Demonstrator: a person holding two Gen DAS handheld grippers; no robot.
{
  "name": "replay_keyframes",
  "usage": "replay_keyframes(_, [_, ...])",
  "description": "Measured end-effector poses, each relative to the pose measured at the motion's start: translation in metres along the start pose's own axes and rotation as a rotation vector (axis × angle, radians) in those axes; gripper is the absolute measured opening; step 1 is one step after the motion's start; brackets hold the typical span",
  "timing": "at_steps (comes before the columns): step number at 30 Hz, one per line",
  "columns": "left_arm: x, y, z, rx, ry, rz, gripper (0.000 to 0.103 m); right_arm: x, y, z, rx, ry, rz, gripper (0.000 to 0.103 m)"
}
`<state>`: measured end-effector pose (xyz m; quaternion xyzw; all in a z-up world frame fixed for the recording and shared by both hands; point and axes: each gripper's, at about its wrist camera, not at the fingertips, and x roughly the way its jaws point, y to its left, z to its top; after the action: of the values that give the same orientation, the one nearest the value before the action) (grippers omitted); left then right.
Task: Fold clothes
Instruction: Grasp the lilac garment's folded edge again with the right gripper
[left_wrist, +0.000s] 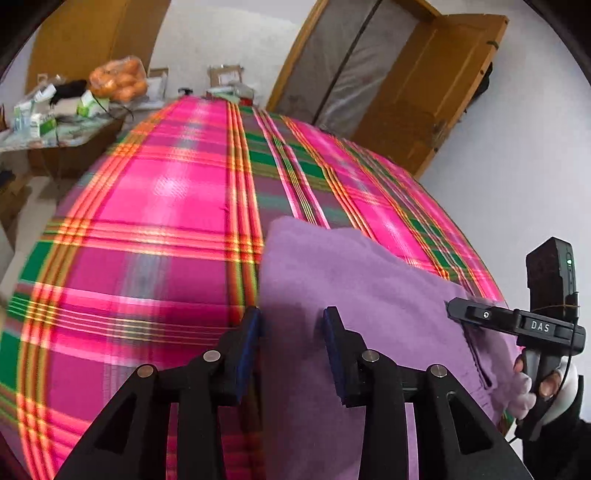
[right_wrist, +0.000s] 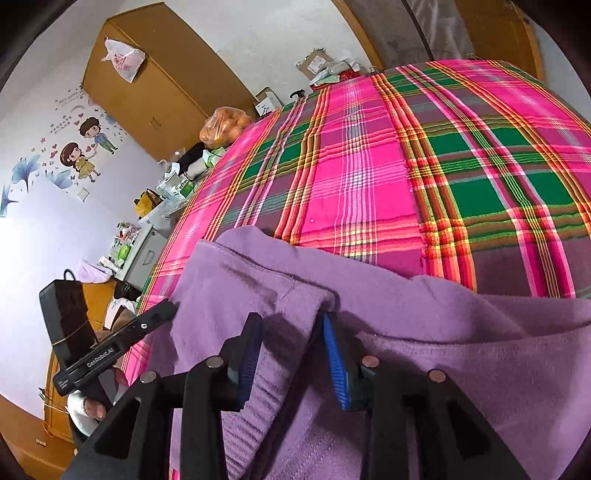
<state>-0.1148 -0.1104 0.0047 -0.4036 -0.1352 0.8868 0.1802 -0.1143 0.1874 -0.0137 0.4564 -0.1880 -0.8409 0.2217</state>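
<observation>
Left gripper (left_wrist: 291, 328) has its fingers spread over the purple garment's (left_wrist: 354, 280) edge, pinching nothing; right gripper (right_wrist: 291, 332) likewise spread astride a raised fold. The garment lies on the plaid bed (left_wrist: 159, 206), stretching toward twelve o'clock, equally near both hands

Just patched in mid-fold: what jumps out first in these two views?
The loud pink, green and orange plaid bedspread fills most of both views. On its near edge lies a lilac fleece garment, rumpled, with a ribbed band showing between the right gripper jaws, which stand apart. The left gripper hangs, jaws apart, over the garment's left edge; a bag of oranges sits on the cluttered table beyond the bed.
</observation>
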Motion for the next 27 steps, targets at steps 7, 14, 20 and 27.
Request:
replay_keyframes(7, [-0.003, 0.013, -0.002, -0.049, -0.009, -0.034, 0.009, 0.000, 0.004, 0.004, -0.026, -0.005, -0.009, 0.033])
replay_keyframes(14, [-0.010, 0.021, -0.005, -0.087, -0.031, -0.046, 0.009, 0.004, -0.002, 0.008, -0.015, 0.000, 0.000, 0.027])
replay_keyframes(20, [-0.025, 0.015, -0.009, -0.061, -0.083, -0.034, 0.009, -0.025, 0.008, 0.008, -0.049, -0.079, 0.015, 0.029])
replay_keyframes(27, [-0.061, -0.006, -0.038, -0.021, -0.165, -0.051, 0.011, -0.030, 0.029, -0.002, -0.134, -0.071, 0.046, 0.029])
